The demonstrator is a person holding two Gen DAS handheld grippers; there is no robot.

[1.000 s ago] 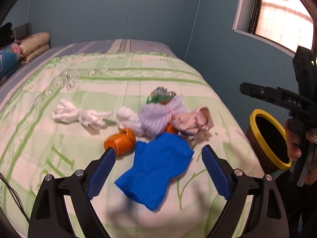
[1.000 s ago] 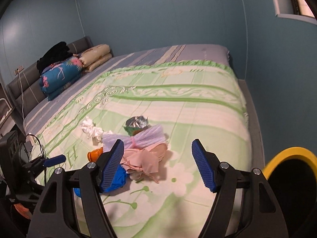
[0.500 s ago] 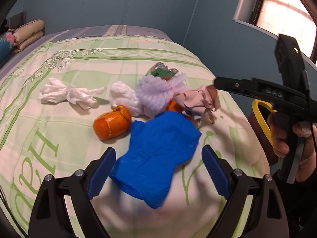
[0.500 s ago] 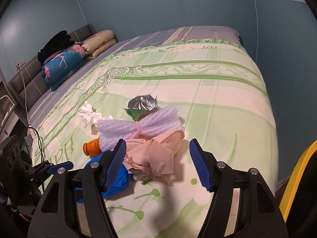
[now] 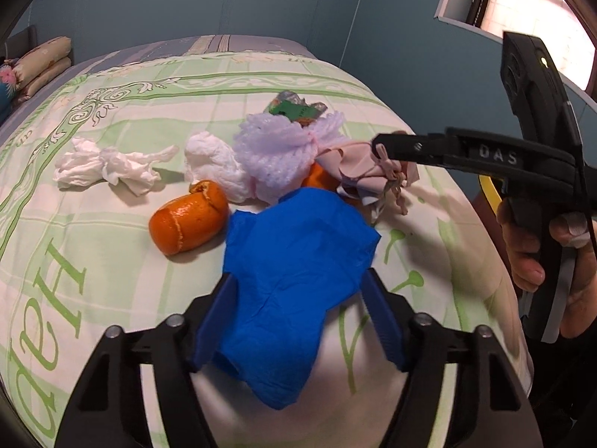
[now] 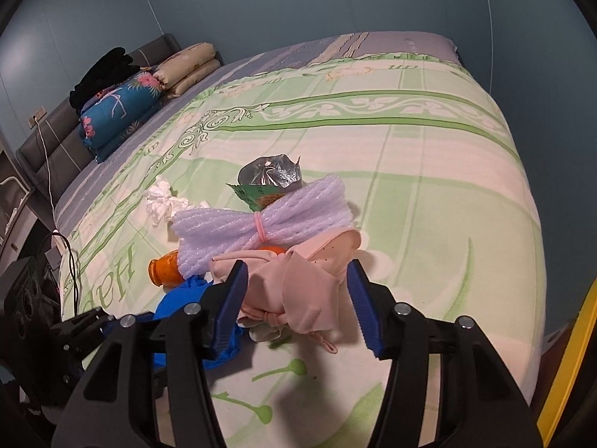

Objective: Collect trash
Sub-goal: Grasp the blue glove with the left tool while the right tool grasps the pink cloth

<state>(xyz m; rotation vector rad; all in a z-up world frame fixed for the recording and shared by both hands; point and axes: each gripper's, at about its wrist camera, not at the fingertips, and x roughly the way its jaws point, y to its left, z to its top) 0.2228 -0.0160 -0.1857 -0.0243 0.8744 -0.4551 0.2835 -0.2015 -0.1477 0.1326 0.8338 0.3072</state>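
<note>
Both views are dimly lit and bluish. In the left wrist view a window (image 5: 537,26) at the upper right is blown out to white glare. Soft shadows fall beneath the orange peel (image 5: 188,220) and along the lower frame. Fisheye bending bulges the bed (image 6: 429,186); corners go black. Focus is fairly sharp.

Left tongs (image 5: 298,298) closing around blue wrapper (image 5: 294,291), right tongs (image 6: 296,291) around pink mask (image 6: 298,295)

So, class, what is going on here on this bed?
A person is clearing trash off the bed with two handheld grippers. The left gripper has been closing around the blue wrapper, the right gripper around the pink crumpled piece. Neither is lifted yet; orange peel and tissues wait.
</note>
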